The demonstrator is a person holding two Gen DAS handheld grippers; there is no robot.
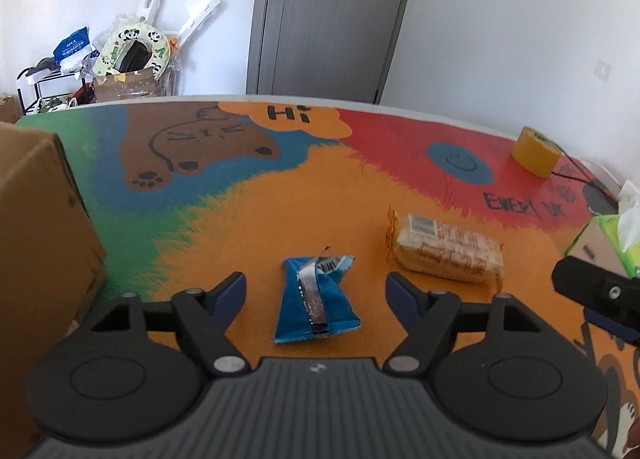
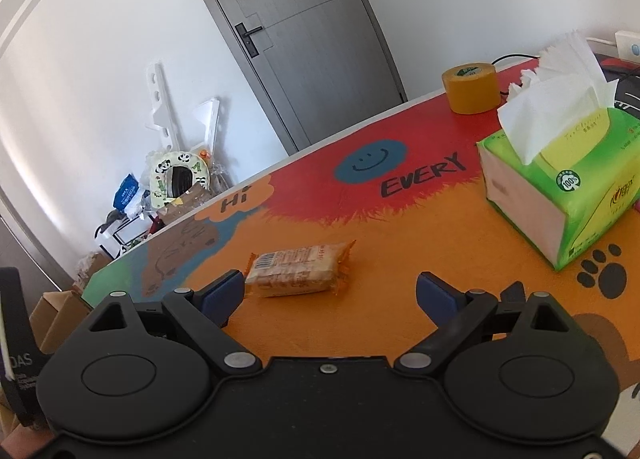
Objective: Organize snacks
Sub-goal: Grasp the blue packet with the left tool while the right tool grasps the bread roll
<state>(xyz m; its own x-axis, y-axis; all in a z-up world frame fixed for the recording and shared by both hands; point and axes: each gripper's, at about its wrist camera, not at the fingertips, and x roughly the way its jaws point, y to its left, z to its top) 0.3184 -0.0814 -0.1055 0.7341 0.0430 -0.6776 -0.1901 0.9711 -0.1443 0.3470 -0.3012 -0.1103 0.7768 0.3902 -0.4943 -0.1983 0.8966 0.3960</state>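
Left tool [image 1: 316,291] fingers spread wide, level, low. Right tool [image 2: 330,293] likewise agape, tilted.

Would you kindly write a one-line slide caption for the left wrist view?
Open left gripper poised over a blue snack packet, a wrapped biscuit pack lying to its right on the colourful tablecloth.

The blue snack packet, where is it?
In the left wrist view, the blue snack packet lies on the orange mat, left of the biscuit pack.
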